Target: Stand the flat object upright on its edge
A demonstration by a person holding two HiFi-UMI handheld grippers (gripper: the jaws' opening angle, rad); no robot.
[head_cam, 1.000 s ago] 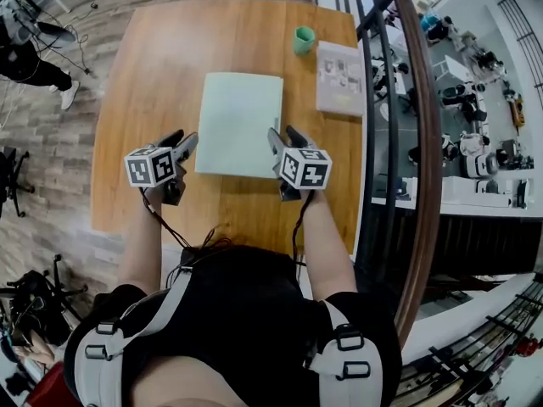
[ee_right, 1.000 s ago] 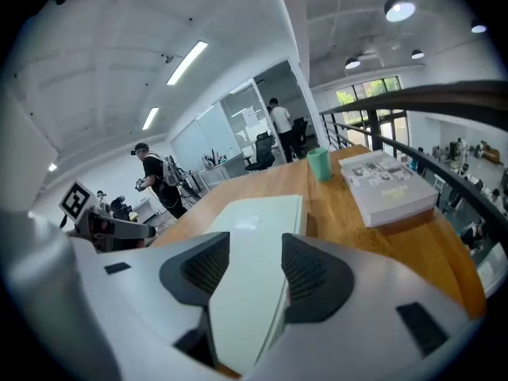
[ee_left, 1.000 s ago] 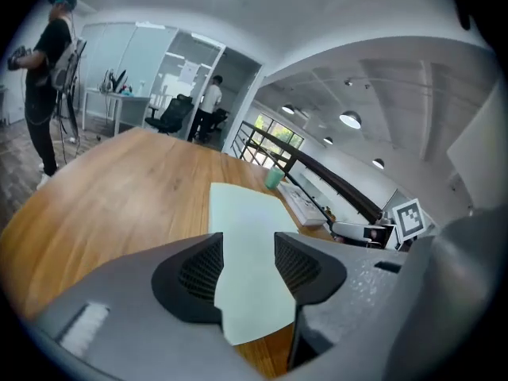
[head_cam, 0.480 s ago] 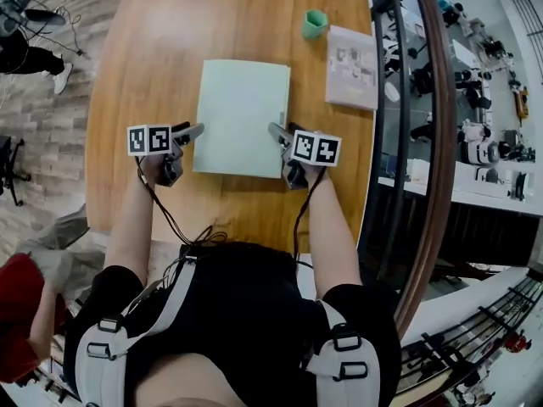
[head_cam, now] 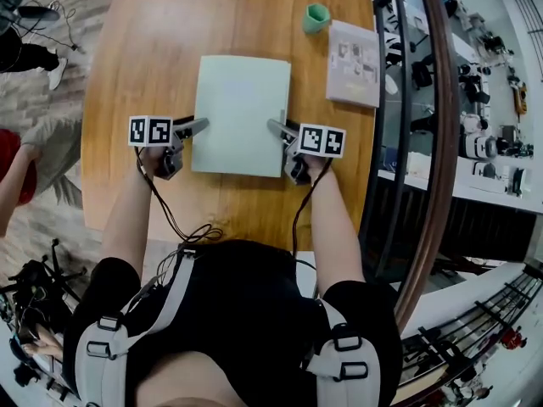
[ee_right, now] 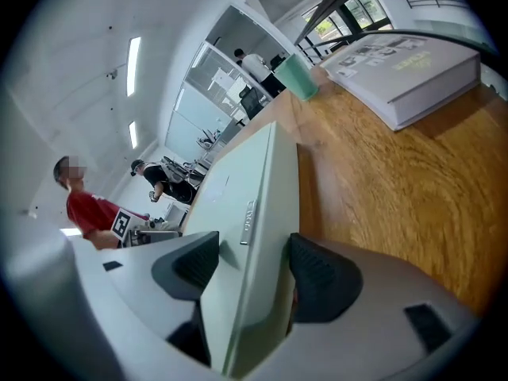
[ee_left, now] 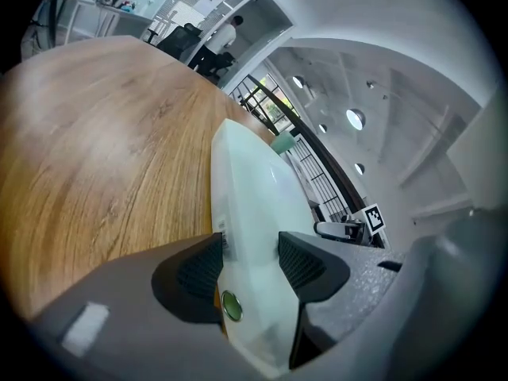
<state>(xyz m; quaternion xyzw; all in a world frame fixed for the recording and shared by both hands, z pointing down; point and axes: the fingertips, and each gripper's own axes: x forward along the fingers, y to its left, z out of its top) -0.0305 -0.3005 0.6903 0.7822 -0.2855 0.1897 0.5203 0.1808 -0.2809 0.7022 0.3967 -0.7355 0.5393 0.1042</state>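
A pale green flat slab (head_cam: 242,113) lies flat on the wooden table (head_cam: 144,49). My left gripper (head_cam: 202,125) is at its left edge near the front corner, my right gripper (head_cam: 276,127) at its right edge opposite. In the left gripper view the slab's edge (ee_left: 262,189) runs between the wide jaws of the left gripper (ee_left: 250,256), which are closing slightly. In the right gripper view the slab (ee_right: 254,189) likewise sits between the right gripper's (ee_right: 254,260) spread jaws. I cannot see either pair of pads clamping it.
A green cup (head_cam: 316,17) stands at the table's far edge, and a thick book (head_cam: 353,51) lies to the slab's right. A railing (head_cam: 407,100) runs along the table's right side. A person in red (head_cam: 8,176) stands off to the left.
Both grippers have slid inward from beside the slab's front corners onto its side edges, jaws spread wider. A person in red has walked in at the left.
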